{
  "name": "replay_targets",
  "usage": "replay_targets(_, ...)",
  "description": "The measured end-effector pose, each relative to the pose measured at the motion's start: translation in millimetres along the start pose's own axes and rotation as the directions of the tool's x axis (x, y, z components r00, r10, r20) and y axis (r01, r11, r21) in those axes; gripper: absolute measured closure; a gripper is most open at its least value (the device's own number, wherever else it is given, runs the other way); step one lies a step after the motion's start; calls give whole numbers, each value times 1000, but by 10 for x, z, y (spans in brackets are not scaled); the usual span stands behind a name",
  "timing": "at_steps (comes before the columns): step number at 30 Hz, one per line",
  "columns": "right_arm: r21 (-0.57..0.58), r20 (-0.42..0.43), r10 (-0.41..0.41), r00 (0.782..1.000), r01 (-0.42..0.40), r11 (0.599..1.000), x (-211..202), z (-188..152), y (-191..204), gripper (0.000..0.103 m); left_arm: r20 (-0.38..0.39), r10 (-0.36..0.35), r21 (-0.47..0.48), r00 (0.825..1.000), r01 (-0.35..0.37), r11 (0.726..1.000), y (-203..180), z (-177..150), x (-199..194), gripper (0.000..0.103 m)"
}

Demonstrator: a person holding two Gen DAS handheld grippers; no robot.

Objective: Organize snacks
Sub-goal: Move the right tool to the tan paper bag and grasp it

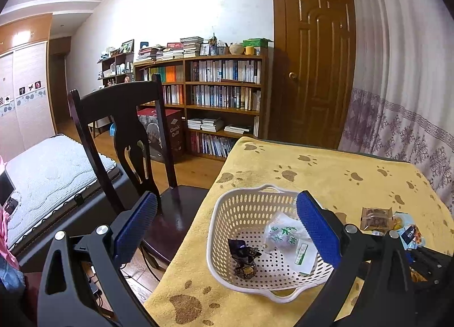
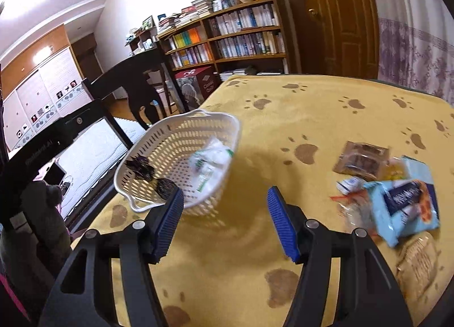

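Snacks and a white basket on a yellow paw-print cloth

The white basket (image 1: 241, 230) sits on the yellow cloth (image 1: 326, 173); a white packet (image 1: 283, 237) and a dark candy (image 1: 245, 260) lie inside it; a pile of snack bags (image 2: 397, 199) lies well to the basket's right; the left gripper (image 1: 227, 213) and right gripper (image 2: 225, 207) are both spread wide, holding nothing.

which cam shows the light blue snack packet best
The right wrist view: the light blue snack packet lies fully in sight on the yellow cloth, though blurred. In the left wrist view only a sliver shows behind the left gripper's finger.
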State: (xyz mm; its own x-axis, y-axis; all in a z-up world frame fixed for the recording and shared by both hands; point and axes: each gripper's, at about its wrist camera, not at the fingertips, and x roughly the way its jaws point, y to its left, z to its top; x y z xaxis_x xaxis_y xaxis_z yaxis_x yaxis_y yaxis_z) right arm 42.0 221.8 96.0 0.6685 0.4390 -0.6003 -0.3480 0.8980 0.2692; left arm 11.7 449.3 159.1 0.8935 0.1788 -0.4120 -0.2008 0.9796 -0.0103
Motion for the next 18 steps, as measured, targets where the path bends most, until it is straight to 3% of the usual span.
replay_targets(9,72,22,-109,994,107,992,-375,-218,-599,41,2,-15,32,1000,15,999,-135,-20,-37,3)
replay_targets(18,185,49,-241,969,228,956,-759,-442,-1284,36,6,-36,85,999,36,996,-334,-49,-104,3)
